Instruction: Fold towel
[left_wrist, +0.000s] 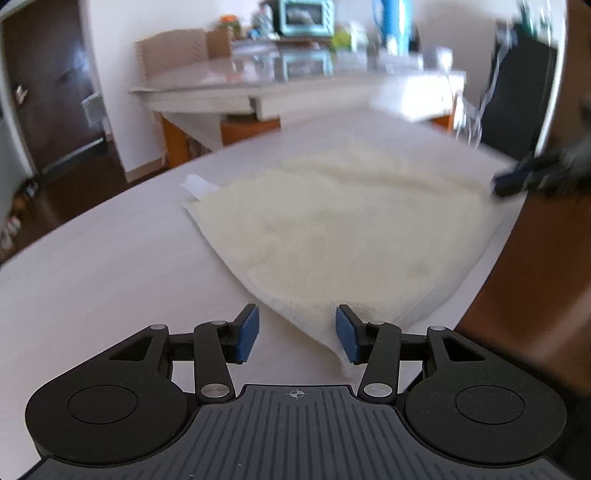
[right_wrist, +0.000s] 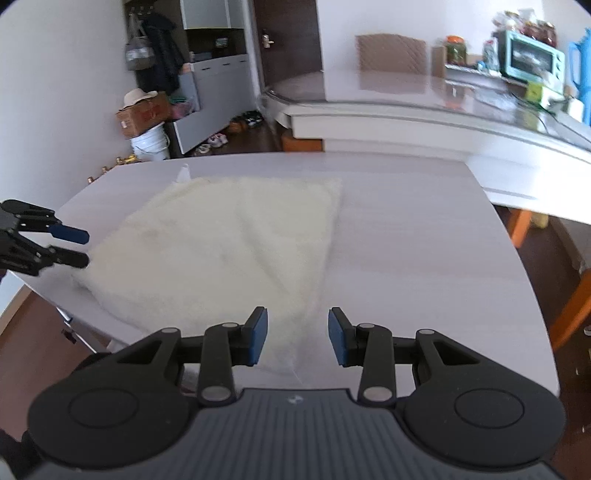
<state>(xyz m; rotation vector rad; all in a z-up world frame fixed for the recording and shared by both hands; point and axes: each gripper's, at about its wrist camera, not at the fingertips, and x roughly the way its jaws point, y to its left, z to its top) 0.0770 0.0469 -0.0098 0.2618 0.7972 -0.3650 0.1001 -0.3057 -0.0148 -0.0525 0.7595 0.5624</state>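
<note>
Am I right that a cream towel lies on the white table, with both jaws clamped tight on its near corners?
Not quite. The towel does lie on the white table, but neither set of jaws is clamped. The left gripper and right gripper stand open, pads apart, a near corner between them ungripped. Each wrist view shows it.

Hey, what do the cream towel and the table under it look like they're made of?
The towel looks like soft terry or fleece cloth: a fuzzy matte nap that creases softly. The table looks like pale laminate or painted wood with faint grain streaks and a smooth, slightly glossy top; which one I can't tell.
</note>
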